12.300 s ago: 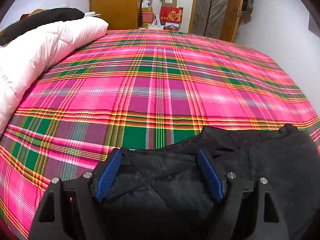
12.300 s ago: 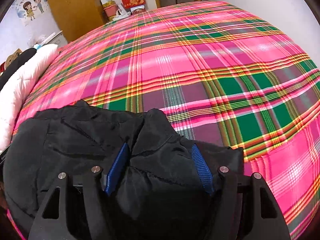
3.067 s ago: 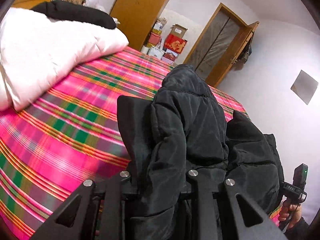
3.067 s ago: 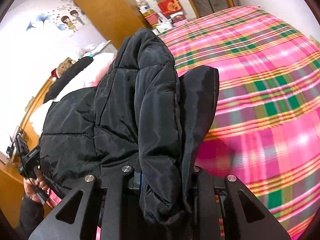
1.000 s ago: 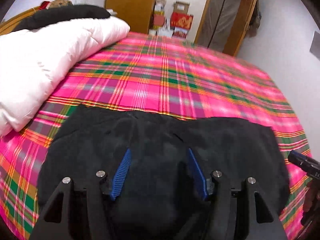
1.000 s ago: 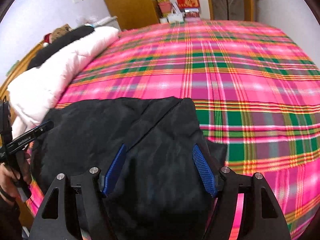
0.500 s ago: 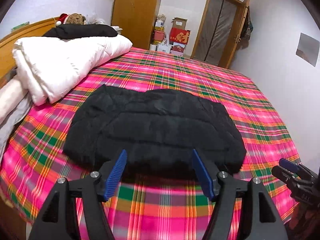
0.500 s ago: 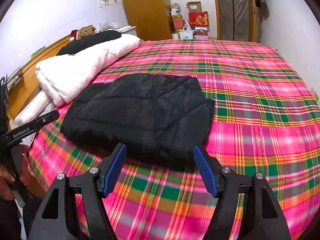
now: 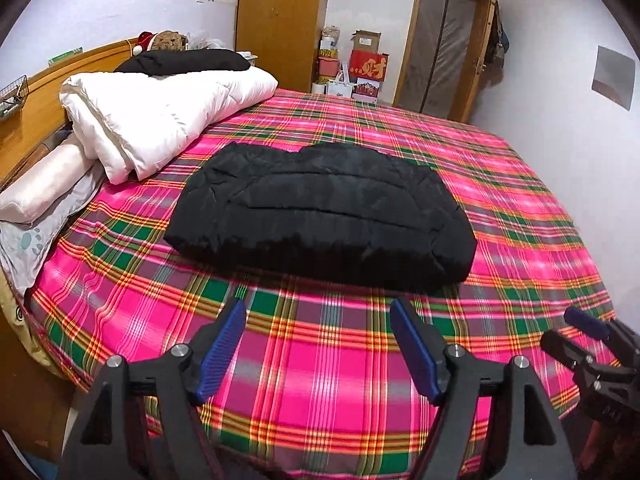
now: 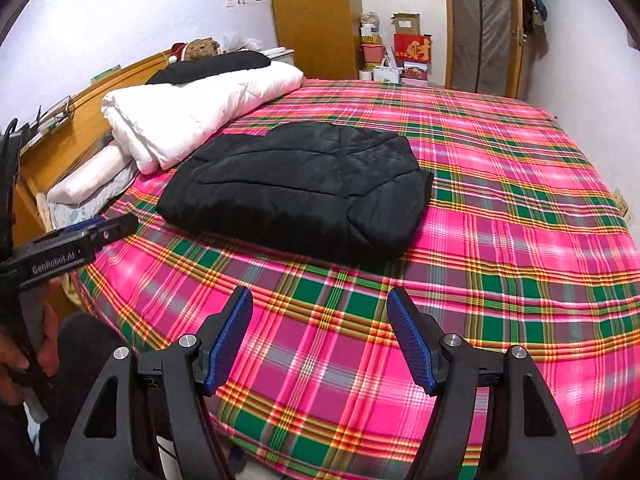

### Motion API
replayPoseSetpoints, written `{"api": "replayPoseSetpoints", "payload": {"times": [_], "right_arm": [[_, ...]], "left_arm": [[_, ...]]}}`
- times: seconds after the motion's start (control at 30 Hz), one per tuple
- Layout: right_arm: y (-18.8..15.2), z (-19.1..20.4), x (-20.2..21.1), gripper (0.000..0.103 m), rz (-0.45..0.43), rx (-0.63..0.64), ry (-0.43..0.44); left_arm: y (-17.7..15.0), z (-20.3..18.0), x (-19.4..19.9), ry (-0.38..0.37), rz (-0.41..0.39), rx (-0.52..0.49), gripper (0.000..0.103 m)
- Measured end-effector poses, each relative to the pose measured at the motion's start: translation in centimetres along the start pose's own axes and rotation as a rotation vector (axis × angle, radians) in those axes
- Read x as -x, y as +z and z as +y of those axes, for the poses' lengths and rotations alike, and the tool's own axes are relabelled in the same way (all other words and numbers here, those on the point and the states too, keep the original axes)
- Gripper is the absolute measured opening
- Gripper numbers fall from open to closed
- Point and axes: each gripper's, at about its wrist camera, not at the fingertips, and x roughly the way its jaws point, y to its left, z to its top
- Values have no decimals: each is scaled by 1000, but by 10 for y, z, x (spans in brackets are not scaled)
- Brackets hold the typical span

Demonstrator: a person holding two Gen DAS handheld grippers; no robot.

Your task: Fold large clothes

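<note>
A black padded jacket [image 9: 320,212] lies folded into a flat bundle in the middle of the pink plaid bed [image 9: 320,380]; the right wrist view shows the jacket [image 10: 304,188] too. My left gripper [image 9: 318,312] hovers over the bed's near edge, well short of the jacket, its jaws still opening and nothing between the blue pads. My right gripper [image 10: 320,300] stands open and empty, also back from the jacket. Each gripper shows in the other's view: the right gripper [image 9: 576,332] at the lower right, the left gripper [image 10: 100,232] at the left, held by a hand [image 10: 24,344].
A folded white duvet [image 9: 160,116] with a black pillow [image 9: 188,62] on it lies along the wooden headboard [image 9: 44,92] at the left. A wardrobe [image 9: 280,24], stacked boxes [image 9: 360,68] and a door [image 9: 448,40] stand beyond the bed's far side.
Both grippers have drawn back from the jacket, which they straddled a second ago, to the bed's near edge. The jacket now lies free on the bed. The left jaws stand wider.
</note>
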Motion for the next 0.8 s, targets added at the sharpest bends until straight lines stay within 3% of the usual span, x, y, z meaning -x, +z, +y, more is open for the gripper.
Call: {"api": "replayPoseSetpoints", "payload": {"times": [0.8], "right_arm": [[-12, 11, 0, 70, 23, 9, -2]], "left_arm": [[-21, 0, 8, -21, 22, 27, 76]]}}
